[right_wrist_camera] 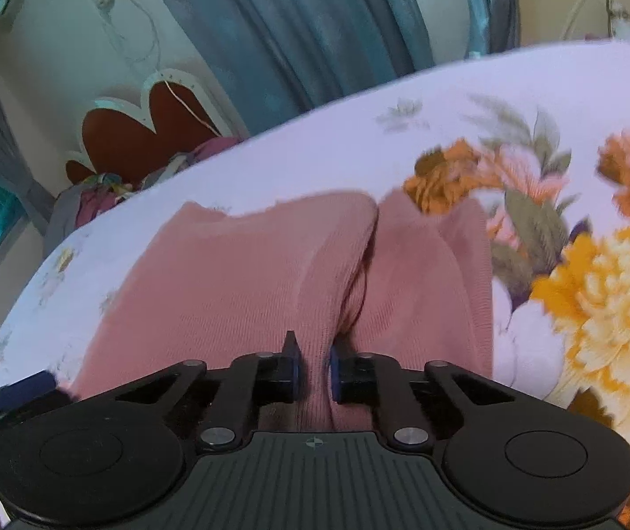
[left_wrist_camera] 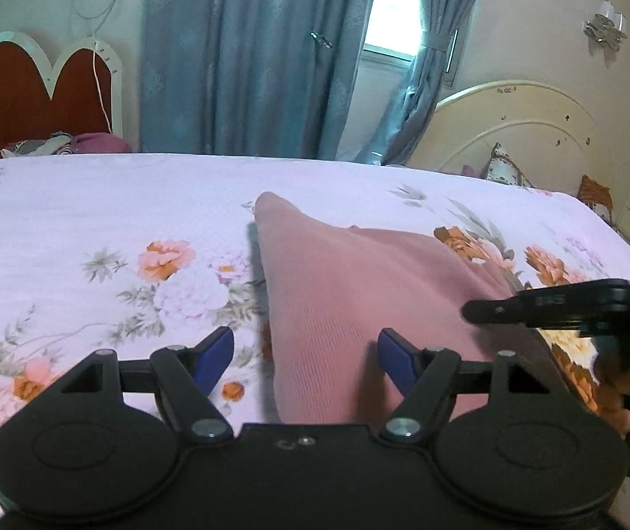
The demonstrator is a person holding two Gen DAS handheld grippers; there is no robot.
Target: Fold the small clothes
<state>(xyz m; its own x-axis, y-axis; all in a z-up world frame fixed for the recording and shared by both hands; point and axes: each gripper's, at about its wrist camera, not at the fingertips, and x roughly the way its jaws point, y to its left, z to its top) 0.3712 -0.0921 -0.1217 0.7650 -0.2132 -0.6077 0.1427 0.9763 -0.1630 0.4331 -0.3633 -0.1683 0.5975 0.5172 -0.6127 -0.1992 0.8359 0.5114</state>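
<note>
While pinched in right claw (right_wrist_camera: 313,369); pink garment (right_wrist_camera: 235,274) between pads

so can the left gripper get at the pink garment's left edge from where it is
Probably yes: the left gripper is open just above the pink garment, nothing lies between, and the right gripper pinches a fold further right.
</note>
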